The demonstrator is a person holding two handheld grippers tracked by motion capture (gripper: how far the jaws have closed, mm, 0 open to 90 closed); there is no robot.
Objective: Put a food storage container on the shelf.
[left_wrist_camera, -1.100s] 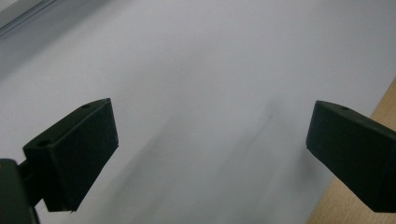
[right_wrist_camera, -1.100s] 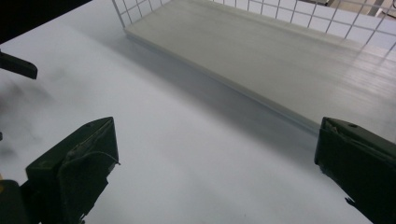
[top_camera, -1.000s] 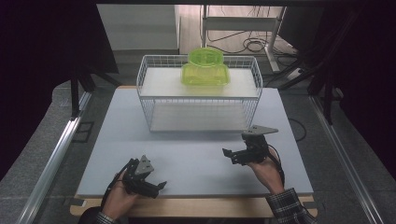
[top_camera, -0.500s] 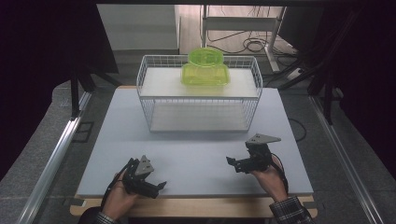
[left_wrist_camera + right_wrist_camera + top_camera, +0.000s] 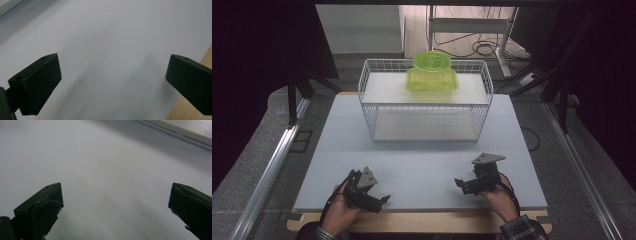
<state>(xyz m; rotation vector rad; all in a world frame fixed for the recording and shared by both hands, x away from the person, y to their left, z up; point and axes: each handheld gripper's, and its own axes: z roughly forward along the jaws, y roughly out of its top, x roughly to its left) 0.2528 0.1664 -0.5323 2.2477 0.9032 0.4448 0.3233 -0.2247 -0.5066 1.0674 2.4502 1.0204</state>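
A see-through yellow-green plastic container (image 5: 432, 73) stands on the top shelf of a white wire rack (image 5: 424, 102) at the far middle of the table. My left gripper (image 5: 381, 201) rests low at the near left of the white tabletop (image 5: 422, 160), held in a hand, jaws wide open with nothing between them. My right gripper (image 5: 461, 184) sits at the near right, also open and empty. In the left gripper view my left gripper (image 5: 112, 85) frames bare white surface; in the right gripper view my right gripper (image 5: 116, 207) does the same.
The rack has a lower shelf (image 5: 424, 125) with nothing on it. A wooden table edge (image 5: 422, 222) runs along the near side, also seen as a tan strip (image 5: 197, 110). Metal rails (image 5: 272, 165) flank the table, and cables (image 5: 482, 47) lie on the floor behind.
My right gripper has drawn back toward the near edge and dropped lower. The left gripper has stayed in place.
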